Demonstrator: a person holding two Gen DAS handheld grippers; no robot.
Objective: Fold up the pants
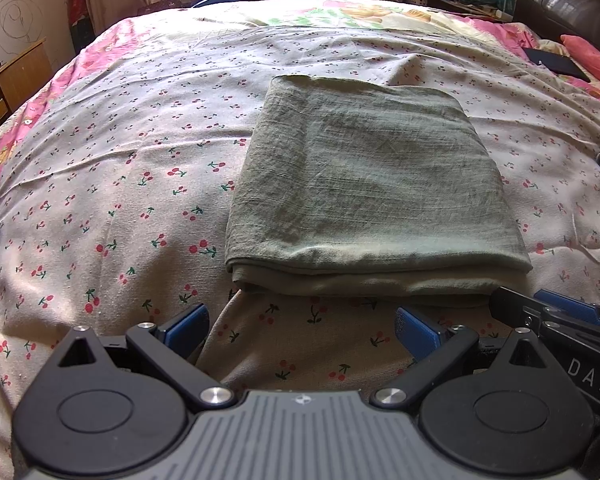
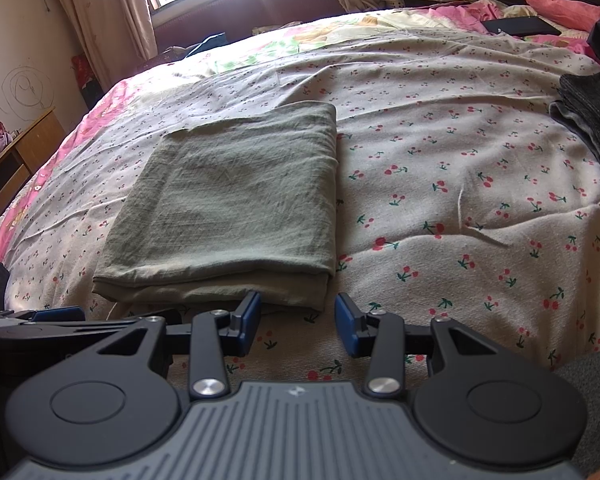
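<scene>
Grey-green pants (image 1: 364,184) lie folded into a neat rectangle on the cherry-print bedsheet (image 1: 120,160); the right wrist view shows the same pants (image 2: 236,196) left of centre. My left gripper (image 1: 300,326) hovers just short of the fold's near edge, open, with only sheet between its blue pads. Beside it, my right gripper (image 2: 298,326) stands open near the fold's near right corner, nothing between its fingers. The right gripper's tip (image 1: 560,312) shows at the lower right of the left wrist view.
A dark grey garment pile (image 2: 592,120) lies at the bed's right side. A black flat object (image 2: 520,26) and a pink pillow (image 2: 560,4) sit at the far right. A wooden desk (image 2: 16,156) stands left of the bed. Curtains and a window are behind.
</scene>
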